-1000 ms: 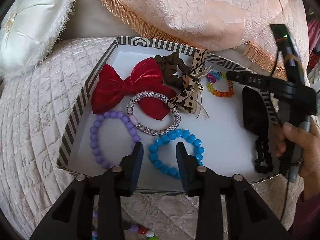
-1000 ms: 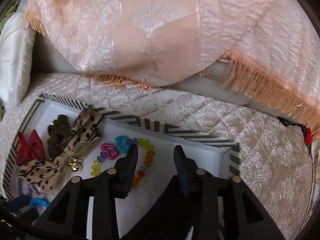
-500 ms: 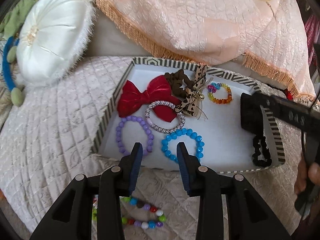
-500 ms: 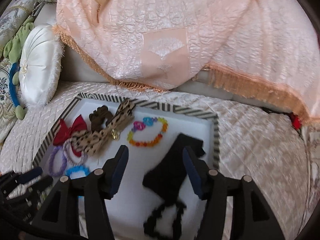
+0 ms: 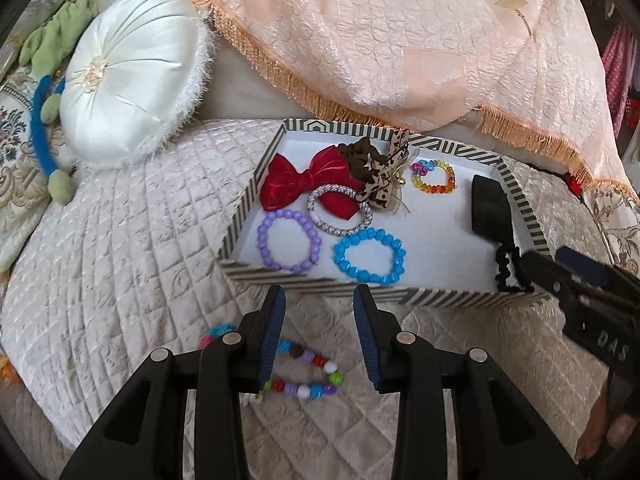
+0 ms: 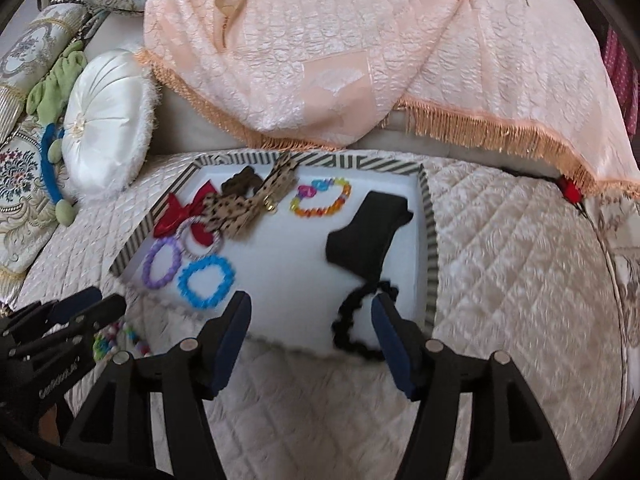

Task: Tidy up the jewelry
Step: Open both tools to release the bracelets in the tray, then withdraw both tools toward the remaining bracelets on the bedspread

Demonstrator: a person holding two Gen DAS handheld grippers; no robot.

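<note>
A striped-rim white tray [image 5: 256, 272] [image 6: 428, 216] on the quilted bed holds a red bow [image 5: 304, 178], a purple bead bracelet [image 5: 289, 240], a blue bead bracelet [image 5: 370, 256] [image 6: 206, 277], a grey sparkly band [image 5: 340, 216], a leopard bow [image 5: 384, 178], a rainbow bracelet [image 5: 434, 178] [image 6: 322, 198] and a black bow with a black scrunchie [image 5: 490, 208] [image 6: 366, 230]. A multicoloured bead bracelet [image 5: 308, 376] lies on the quilt in front of the tray, under my open, empty left gripper [image 5: 319, 336]. My right gripper [image 6: 312, 344] is open and empty, just before the tray's near edge.
A round white satin cushion [image 5: 128, 88] and a green-and-blue soft toy [image 5: 44, 120] lie to the left. A peach fringed bedspread [image 5: 400, 40] hangs behind the tray. A small pink-blue item [image 5: 218, 330] sits on the quilt by the left finger.
Both grippers pulled back from over the tray to in front of it. The right gripper opened wider and left the black bow in the tray. The loose bracelet came into view.
</note>
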